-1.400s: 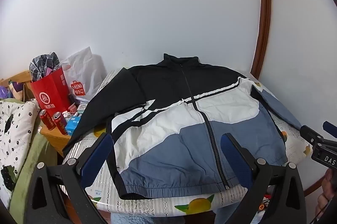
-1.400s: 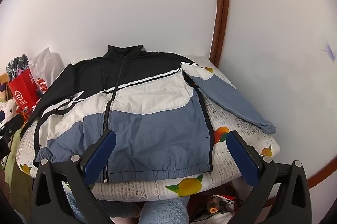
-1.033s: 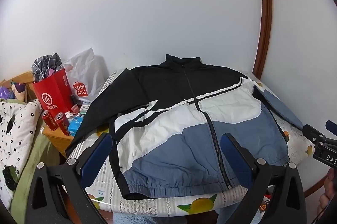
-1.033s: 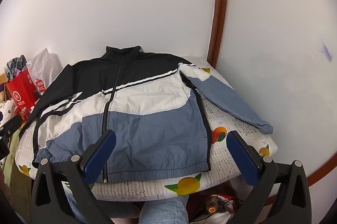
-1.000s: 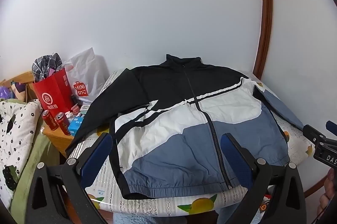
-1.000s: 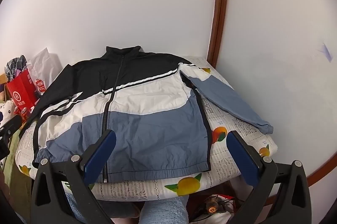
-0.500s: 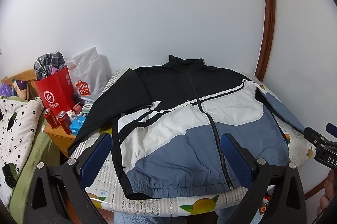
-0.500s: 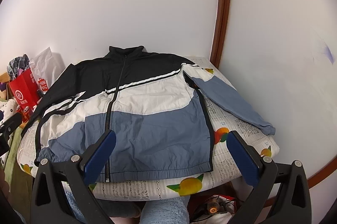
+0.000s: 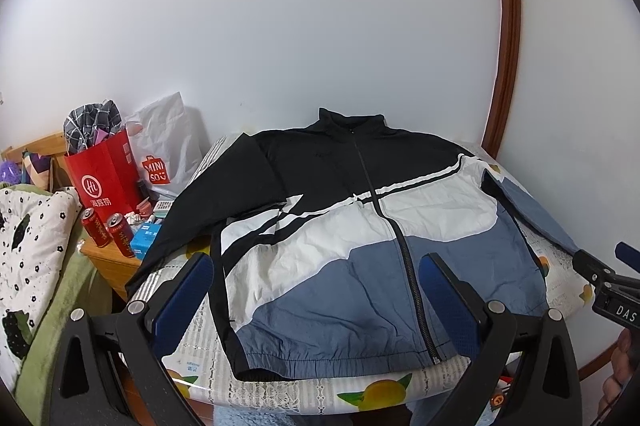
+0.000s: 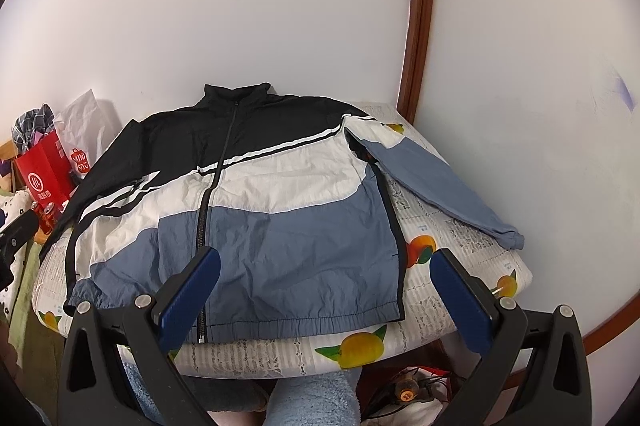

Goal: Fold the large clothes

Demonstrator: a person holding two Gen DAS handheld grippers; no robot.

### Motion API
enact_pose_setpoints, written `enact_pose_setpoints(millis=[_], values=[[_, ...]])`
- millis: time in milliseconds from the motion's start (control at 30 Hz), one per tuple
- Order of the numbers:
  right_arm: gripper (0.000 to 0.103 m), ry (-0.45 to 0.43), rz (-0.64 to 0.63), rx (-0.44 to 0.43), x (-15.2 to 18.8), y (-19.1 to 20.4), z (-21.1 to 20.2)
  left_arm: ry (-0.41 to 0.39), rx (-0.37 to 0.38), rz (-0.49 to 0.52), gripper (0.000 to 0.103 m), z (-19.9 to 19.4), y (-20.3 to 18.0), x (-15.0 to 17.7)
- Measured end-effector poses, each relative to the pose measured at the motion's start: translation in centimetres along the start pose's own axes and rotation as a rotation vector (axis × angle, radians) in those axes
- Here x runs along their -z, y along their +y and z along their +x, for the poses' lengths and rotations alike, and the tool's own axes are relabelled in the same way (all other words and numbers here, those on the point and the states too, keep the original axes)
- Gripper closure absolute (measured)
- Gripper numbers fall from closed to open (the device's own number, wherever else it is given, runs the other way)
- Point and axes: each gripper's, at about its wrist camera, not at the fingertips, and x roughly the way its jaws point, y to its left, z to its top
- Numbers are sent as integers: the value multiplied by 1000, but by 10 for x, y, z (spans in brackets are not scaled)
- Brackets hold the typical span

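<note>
A black, white and blue zip jacket lies flat and face up on a table with a fruit-print cloth, collar toward the wall. It also shows in the right wrist view. Its blue right-hand sleeve stretches toward the table's right edge. Its black left-hand sleeve hangs toward the left edge. My left gripper is open and empty, above the jacket's hem at the near edge. My right gripper is open and empty, above the hem's right part.
A red paper bag, a white Miniso bag and two red cans stand on a wooden side table at the left. A floral quilt lies further left. White walls and a brown wooden trim close the back and right.
Both grippers have shifted slightly, so the jacket sits a little lower and further right in the left wrist view. The jacket has not moved. Both grippers stay open.
</note>
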Motion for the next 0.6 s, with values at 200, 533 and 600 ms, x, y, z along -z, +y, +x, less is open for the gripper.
enact_pose_setpoints(millis=[200, 533, 600], values=[[0, -1, 1, 0, 1, 0, -1, -1, 1, -4, 0, -2, 1, 0], [0, 2, 13, 7, 2, -4, -1, -18, -9, -4, 0, -5, 3, -1], [0, 2, 13, 6, 2, -5, -1, -15, -9, -8, 0, -5, 4, -2]])
